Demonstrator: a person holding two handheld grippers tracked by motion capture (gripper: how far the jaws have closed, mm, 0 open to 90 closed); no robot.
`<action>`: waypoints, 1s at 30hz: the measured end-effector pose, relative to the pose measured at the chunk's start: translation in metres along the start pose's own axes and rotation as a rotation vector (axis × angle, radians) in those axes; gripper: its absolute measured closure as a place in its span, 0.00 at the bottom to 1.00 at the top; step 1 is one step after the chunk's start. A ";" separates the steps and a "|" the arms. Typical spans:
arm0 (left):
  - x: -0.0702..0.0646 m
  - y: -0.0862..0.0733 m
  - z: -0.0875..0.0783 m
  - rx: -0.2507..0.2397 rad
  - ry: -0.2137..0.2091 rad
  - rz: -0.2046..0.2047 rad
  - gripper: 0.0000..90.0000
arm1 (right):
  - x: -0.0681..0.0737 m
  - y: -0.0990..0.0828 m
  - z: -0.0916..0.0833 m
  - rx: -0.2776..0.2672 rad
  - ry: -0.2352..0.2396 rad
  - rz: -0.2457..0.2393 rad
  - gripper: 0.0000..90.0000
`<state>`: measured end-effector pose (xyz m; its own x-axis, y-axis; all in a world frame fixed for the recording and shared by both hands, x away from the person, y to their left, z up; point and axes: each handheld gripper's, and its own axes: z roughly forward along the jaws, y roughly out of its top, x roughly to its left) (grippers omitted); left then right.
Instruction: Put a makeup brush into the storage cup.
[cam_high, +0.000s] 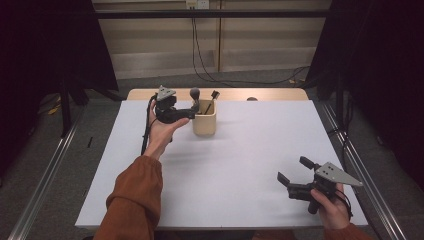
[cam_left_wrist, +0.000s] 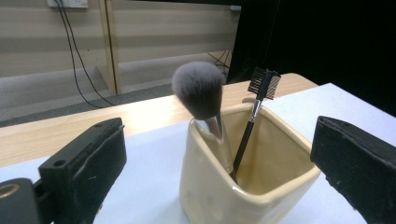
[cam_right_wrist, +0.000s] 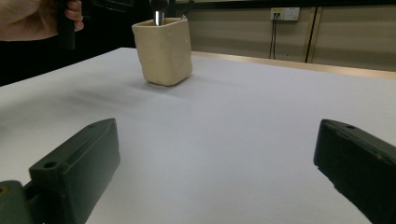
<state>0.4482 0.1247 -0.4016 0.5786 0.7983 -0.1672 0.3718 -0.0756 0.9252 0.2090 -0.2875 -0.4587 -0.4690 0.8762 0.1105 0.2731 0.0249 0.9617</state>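
A cream square cup (cam_high: 204, 122) stands at the back of the white table, left of centre. Upright in it are a fluffy grey powder brush (cam_left_wrist: 198, 88) and a thin black comb-headed brush (cam_left_wrist: 263, 83). My left gripper (cam_high: 189, 114) hovers just to the left of the cup, pointing at it. It is open, and in the left gripper view its jaws frame the cup (cam_left_wrist: 243, 186) without touching it. My right gripper (cam_high: 292, 168) is held low near the front right corner, open, with only bare table between its jaws (cam_right_wrist: 217, 163). Farther off in that view stands the cup (cam_right_wrist: 163, 46).
The white tabletop (cam_high: 240, 150) stretches between the two hands. A wooden strip (cam_high: 275, 94) runs along its far edge, with a small dark object (cam_high: 251, 99) on it. Metal rails flank the table on both sides, and cables trail across the floor behind.
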 end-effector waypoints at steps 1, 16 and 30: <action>0.001 -0.001 -0.002 0.005 -0.003 0.010 0.03 | 0.000 0.000 0.000 -0.001 -0.002 -0.002 0.00; 0.002 -0.002 -0.039 -0.042 0.011 0.021 0.03 | 0.001 0.000 -0.007 -0.008 -0.020 -0.002 0.00; 0.007 -0.014 -0.074 -0.052 0.009 0.028 0.03 | 0.002 0.001 -0.006 -0.009 -0.021 -0.010 0.00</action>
<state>0.3929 0.1753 -0.3903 0.5819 0.8014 -0.1383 0.3172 -0.0671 0.9460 0.2031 -0.2883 -0.4560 -0.4543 0.8857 0.0956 0.2610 0.0297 0.9649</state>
